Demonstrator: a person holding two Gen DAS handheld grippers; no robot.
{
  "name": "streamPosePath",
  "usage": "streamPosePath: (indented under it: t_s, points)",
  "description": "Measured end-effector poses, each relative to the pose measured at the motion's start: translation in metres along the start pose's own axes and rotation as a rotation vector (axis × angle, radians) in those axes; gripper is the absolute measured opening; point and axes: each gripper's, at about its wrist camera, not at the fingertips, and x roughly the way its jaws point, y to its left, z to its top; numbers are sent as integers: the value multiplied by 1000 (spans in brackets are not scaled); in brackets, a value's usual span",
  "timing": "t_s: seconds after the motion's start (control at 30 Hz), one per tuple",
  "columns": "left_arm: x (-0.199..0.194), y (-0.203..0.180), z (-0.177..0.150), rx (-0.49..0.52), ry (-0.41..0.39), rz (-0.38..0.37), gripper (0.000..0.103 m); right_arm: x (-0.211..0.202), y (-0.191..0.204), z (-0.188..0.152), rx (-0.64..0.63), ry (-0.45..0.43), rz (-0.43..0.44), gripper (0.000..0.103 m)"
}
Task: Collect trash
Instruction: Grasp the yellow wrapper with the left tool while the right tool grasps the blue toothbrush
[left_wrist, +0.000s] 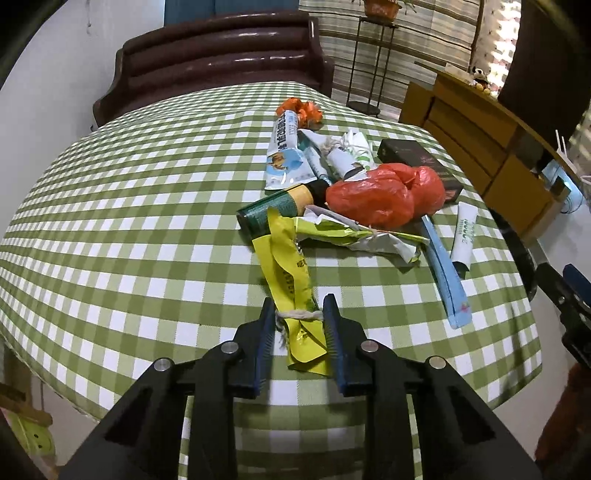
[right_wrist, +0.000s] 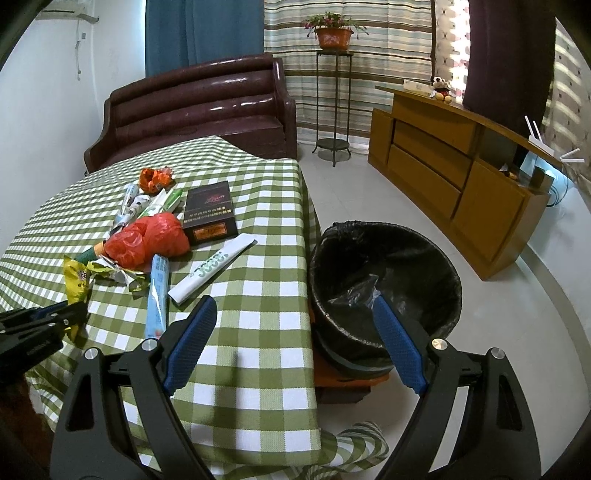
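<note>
A pile of trash lies on the green checked table (left_wrist: 129, 221): a red plastic bag (left_wrist: 384, 197), a green bottle (left_wrist: 275, 210), a blue strip pack (left_wrist: 445, 269), a white tube (left_wrist: 464, 236), a dark box (left_wrist: 421, 162) and several wrappers. My left gripper (left_wrist: 300, 314) has its jaws around the near end of a yellow wrapper (left_wrist: 291, 284) tied with string, and it is closed on it. My right gripper (right_wrist: 295, 321) is open and empty, above the table's right edge beside a black-lined trash bin (right_wrist: 384, 280). The left gripper also shows in the right wrist view (right_wrist: 70, 314).
A dark brown sofa (right_wrist: 192, 107) stands behind the table. A wooden cabinet (right_wrist: 454, 177) and a plant stand (right_wrist: 334, 107) are at the right. The bin sits on the floor close to the table's right side.
</note>
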Motion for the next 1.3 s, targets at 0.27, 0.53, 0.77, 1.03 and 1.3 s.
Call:
streamPosePath:
  t_s: [0.27, 0.53, 0.77, 1.03, 1.3]
  points:
    - [-18, 0, -5, 89, -62, 60, 26, 0, 6, -4, -15, 9, 2, 84]
    - [-21, 18, 0, 63, -84, 61, 26, 4, 28, -5, -32, 42, 55, 62]
    - [-19, 33, -2, 53, -93, 71, 26, 8, 52, -6, -47, 69, 121, 43]
    - [-16, 57, -1, 28, -95, 77, 26, 19, 85, -11, -96, 113, 177, 30]
    - [-14, 70, 0, 11, -90, 69, 26, 30, 104, -10, -137, 128, 149, 23]
